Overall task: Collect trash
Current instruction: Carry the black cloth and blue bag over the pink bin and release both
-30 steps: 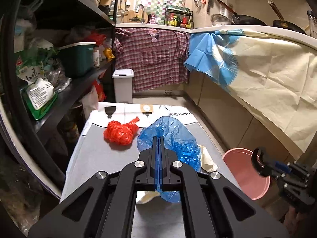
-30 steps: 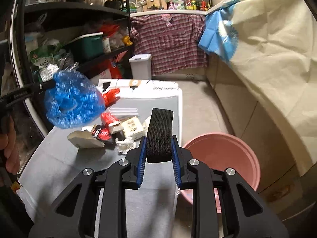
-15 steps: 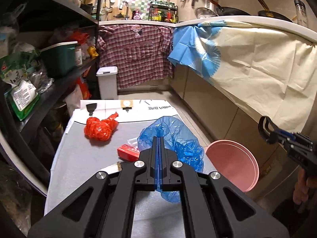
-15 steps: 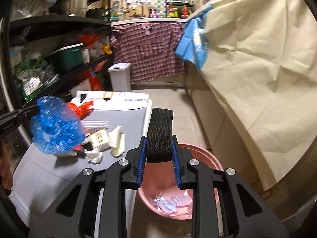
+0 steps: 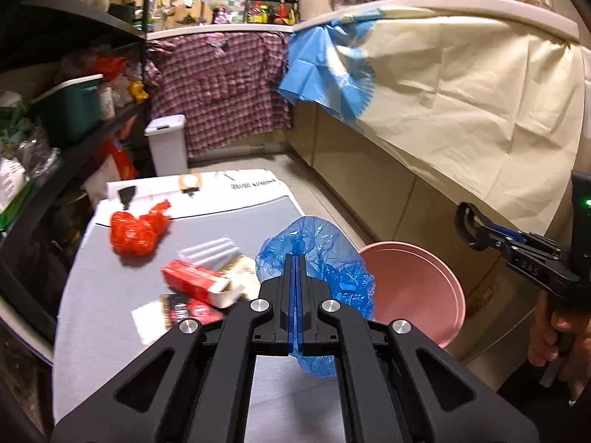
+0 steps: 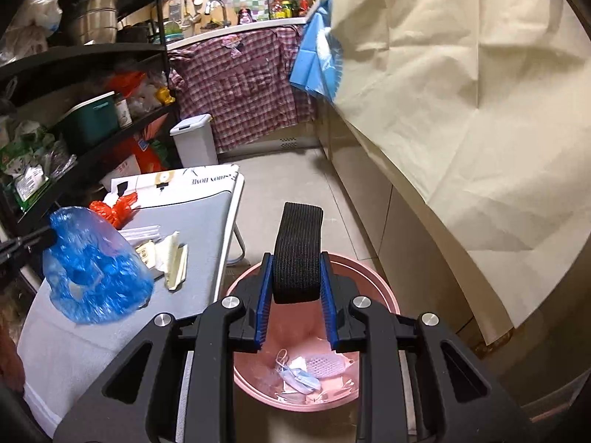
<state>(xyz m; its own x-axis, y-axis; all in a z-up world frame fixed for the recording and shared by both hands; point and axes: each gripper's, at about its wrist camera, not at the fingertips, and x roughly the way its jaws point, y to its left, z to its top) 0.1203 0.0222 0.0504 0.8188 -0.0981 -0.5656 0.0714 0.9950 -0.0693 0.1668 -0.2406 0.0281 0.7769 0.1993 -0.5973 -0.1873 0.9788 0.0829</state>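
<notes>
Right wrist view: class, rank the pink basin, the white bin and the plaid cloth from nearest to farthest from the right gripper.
1. Pink basin: directly below the right gripper.
2. White bin: ahead, left, on the floor.
3. Plaid cloth: hanging from the far counter, behind the bin.

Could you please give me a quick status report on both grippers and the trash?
Left gripper shut on blue bag. Right gripper shut on black strap, above pink bin. Nothing in the way.
</notes>
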